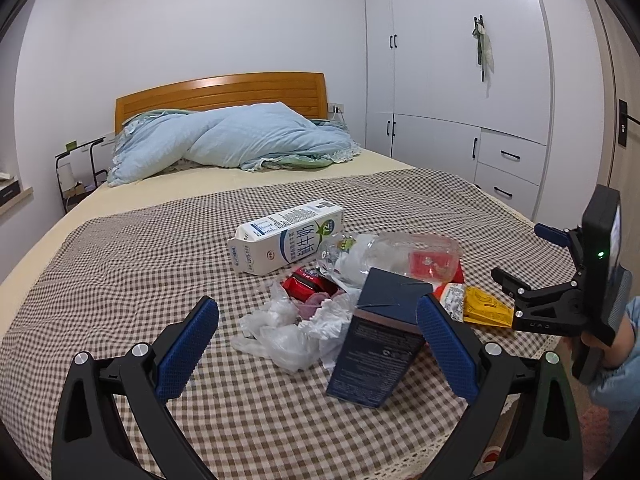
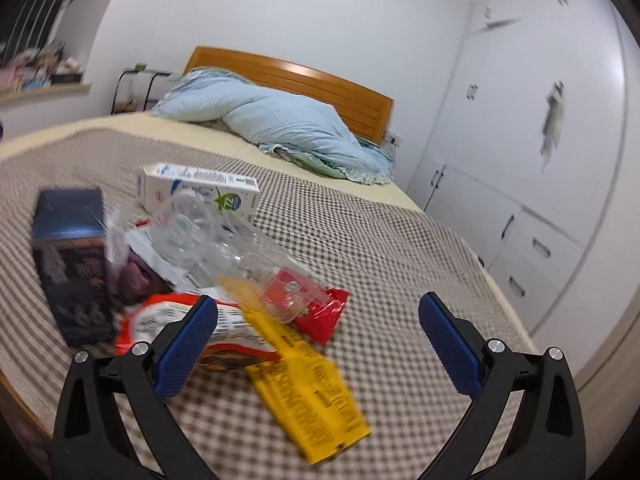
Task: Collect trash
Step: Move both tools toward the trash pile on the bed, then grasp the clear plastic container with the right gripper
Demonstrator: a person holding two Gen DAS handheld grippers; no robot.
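Observation:
A pile of trash lies on the checked bedspread (image 1: 120, 264): a white milk carton (image 1: 286, 236), a clear plastic bottle (image 1: 384, 256), a dark blue box (image 1: 380, 340), crumpled white plastic (image 1: 296, 328), a red packet (image 1: 306, 282) and a yellow packet (image 1: 486, 306). My left gripper (image 1: 318, 344) is open above the plastic and the box. My right gripper (image 2: 318, 340) is open over the yellow packet (image 2: 312, 392) and an orange-white wrapper (image 2: 228, 328). The right gripper also shows in the left wrist view (image 1: 520, 260). The right wrist view is blurred.
A blue quilt (image 1: 236, 140) is heaped by the wooden headboard (image 1: 220, 92). White wardrobes and drawers (image 1: 460, 80) stand along the right. A black wire stand (image 1: 76, 172) is at the left of the bed. The bed's edge runs near the right gripper.

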